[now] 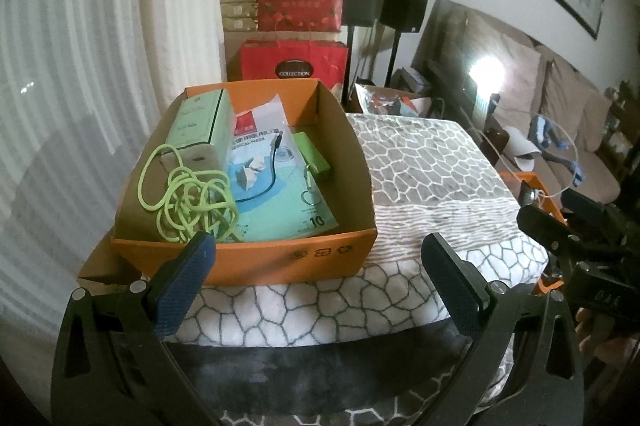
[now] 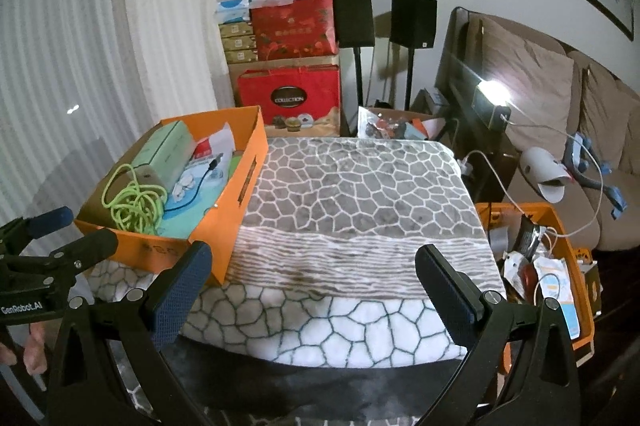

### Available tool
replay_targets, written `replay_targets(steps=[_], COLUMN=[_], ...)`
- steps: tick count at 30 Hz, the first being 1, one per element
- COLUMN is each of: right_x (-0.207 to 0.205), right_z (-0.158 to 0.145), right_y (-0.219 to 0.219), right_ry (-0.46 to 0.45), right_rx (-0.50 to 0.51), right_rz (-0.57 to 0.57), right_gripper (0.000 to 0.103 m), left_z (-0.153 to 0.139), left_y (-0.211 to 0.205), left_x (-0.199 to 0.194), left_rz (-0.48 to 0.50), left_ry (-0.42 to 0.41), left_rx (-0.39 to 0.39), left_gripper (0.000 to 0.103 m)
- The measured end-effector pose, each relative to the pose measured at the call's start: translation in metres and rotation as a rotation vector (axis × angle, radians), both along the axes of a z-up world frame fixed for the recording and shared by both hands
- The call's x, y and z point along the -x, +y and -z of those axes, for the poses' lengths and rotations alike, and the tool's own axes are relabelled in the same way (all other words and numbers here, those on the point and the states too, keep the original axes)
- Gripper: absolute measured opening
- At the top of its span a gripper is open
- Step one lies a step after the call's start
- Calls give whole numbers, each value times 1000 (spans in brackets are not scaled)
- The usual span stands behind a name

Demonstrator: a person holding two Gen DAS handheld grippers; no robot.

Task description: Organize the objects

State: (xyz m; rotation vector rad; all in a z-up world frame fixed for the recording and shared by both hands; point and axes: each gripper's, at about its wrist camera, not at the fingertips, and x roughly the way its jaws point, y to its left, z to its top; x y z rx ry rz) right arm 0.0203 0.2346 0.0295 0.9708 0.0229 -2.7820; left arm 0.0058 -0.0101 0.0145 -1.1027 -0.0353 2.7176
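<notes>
On the patterned cloth (image 2: 360, 186), left of frame, my orange box (image 1: 248, 262) already holds the green cord (image 1: 188, 198) and mask packet (image 1: 280, 186); both grippers (image 1: 316, 266) (image 2: 312, 274) gape empty, while the orange crate (image 2: 576, 306) at right looks unsorted.

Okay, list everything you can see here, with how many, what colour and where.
Cardboard box: one, orange, left on patterned cloth.
Cord: one, lime green, tangled in box front.
Carton: one, pale green, box rear left.
Mask pack: one, teal and white, flat in box.
Black cable: one, across mask pack.
Crate: one, orange, right of table, cluttered.
Patterned cloth: one, grey and white, covers table.
Speakers: two, black, behind.
Left gripper: open.
Right gripper: open.
</notes>
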Motion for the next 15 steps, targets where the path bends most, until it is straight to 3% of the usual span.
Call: replay_targets(steps=[15], right_x=[-2], right_z=[2], right_y=[-2], right_ry=[-2], right_rx=[-4], right_rz=[4], right_gripper=[102], left_z=[-2], left_y=[-9], left_x=[-2], left_rz=[-25], left_ry=[14], left_rx=[-3], left_gripper=[102])
